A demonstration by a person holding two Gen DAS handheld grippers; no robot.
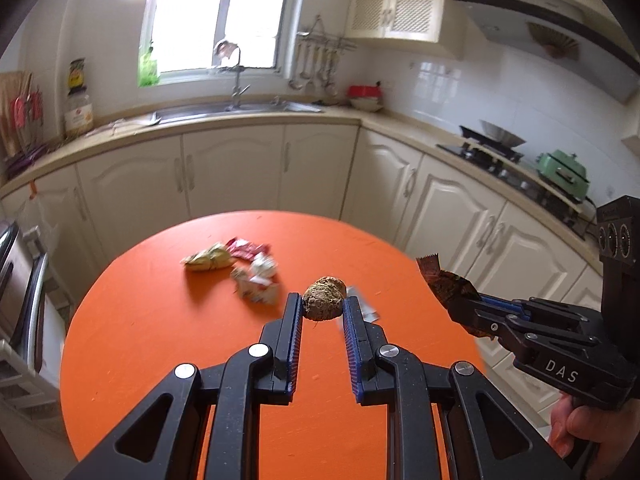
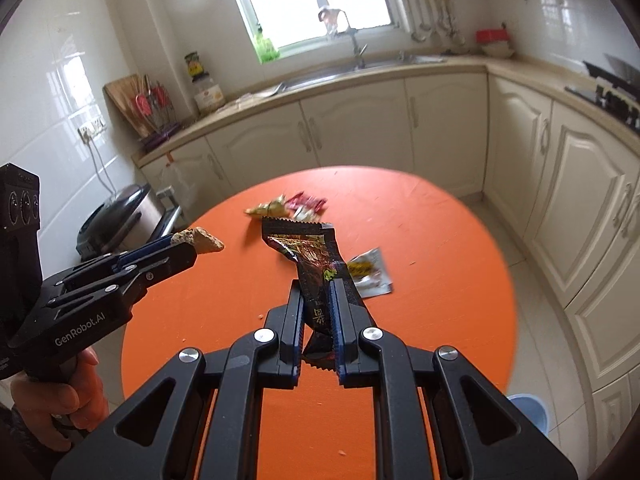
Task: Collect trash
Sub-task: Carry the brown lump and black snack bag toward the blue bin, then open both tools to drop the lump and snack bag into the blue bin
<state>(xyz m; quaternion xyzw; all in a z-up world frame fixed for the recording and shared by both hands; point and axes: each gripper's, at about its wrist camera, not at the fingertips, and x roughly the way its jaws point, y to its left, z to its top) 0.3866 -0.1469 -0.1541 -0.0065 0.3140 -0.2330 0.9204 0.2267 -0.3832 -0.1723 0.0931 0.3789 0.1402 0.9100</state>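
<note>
Trash in both tongs at once: brown crumpled lump (image 1: 324,298) pinched between the blue pads of left gripper (image 1: 322,304), dark snack wrapper (image 2: 310,256) clamped lengthwise in right gripper (image 2: 316,296), its serrated end sticking out ahead of the tips. Both loads held up off the orange table (image 1: 160,340), none resting on it. Step in hand, by judgement: carry phase, pick-ups done for these two pieces, drop-off pending. Next move likely calls for swinging both loads toward a bin without loosening the pinch; lidded steel bin (image 2: 120,216) off to the left beyond the table edge looks the probable target, lid apparently down, so opening it needs sorting first. Left hand (image 2: 52,396) and right hand (image 1: 580,420) wrapped round pistol-style handles, tongs angled forward and slightly toward each other. Just beyond right tips: flattened white-and-yellow sachet (image 2: 370,274) flat on the table. Farther ahead: yellow-green wrapper (image 1: 208,260), red wrapper (image 1: 248,249), crumpled white packets (image 1: 260,280), clustered, left to collect.
</note>
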